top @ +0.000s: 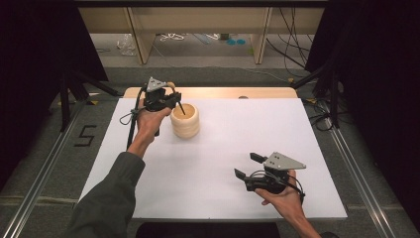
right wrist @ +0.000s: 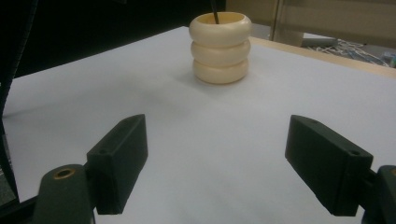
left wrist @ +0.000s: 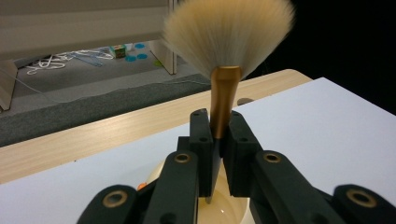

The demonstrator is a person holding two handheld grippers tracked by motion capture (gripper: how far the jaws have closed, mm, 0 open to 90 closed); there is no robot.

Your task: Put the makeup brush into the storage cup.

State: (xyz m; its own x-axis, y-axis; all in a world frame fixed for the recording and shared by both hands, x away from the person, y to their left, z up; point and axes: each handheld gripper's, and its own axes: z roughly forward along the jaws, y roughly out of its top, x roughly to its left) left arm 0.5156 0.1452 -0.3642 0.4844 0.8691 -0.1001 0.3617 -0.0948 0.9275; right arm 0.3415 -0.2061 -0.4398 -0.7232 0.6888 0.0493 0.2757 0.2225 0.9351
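white sheet (top: 208,163) covers wooden surface (top: 208,92) | grey carpeted floor (top: 198,74) beyond | wooden frame legs (top: 140,42) at back | cables (top: 292,49) on floor, right | black "5" mark (top: 85,135) on floor, left

In the left gripper view the brush (left wrist: 225,88) lost its bristle tips past the 12 o'clock edge, its handle ran hidden between the left tool's (left wrist: 217,135) closed jaws, the cream holder (left wrist: 219,207) was cut off at 6 o'clock, and the floor clutter at 10 o'clock was too blurred to identify.
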